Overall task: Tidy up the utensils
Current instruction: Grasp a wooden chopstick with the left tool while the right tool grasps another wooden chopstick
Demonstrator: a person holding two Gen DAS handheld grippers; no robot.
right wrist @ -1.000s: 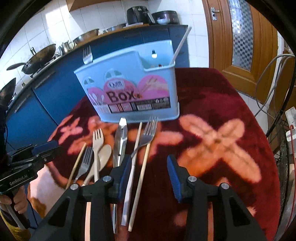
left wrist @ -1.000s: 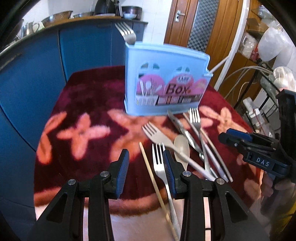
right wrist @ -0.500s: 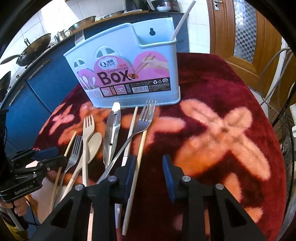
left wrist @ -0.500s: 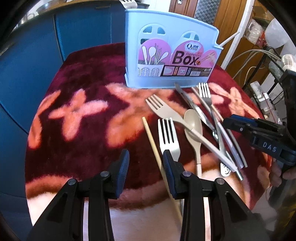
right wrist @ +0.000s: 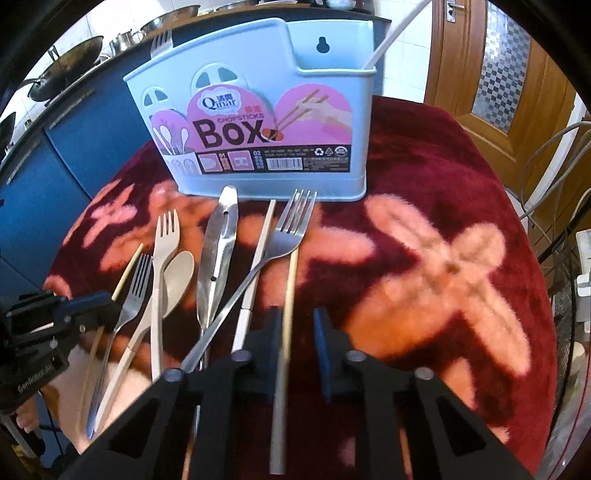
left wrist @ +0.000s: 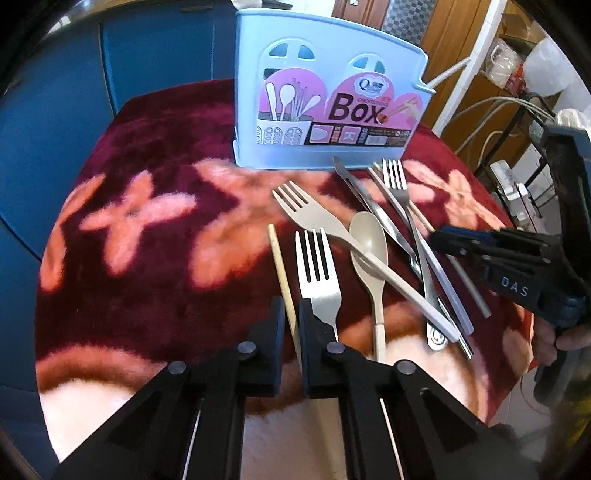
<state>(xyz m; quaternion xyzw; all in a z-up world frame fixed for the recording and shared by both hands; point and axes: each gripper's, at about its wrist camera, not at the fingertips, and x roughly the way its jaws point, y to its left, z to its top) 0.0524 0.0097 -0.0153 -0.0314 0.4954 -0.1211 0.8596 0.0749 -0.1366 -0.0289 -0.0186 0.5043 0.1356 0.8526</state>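
While clamped, chopstick [left wrist: 282, 275] points boxward, lengthwise

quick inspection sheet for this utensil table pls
surface: red floral cloth over the table
job's things: blue chopsticks box holds a fork and a white chopstick; loose forks, beige spoon and tongs lie before it
clutter: nothing seen
grippers: left gripper jaws shut on wooden chopstick; right gripper jaws open around two-tone chopstick
cables: grey cables right of the table
surroundings: blue cabinets, pans, wooden door
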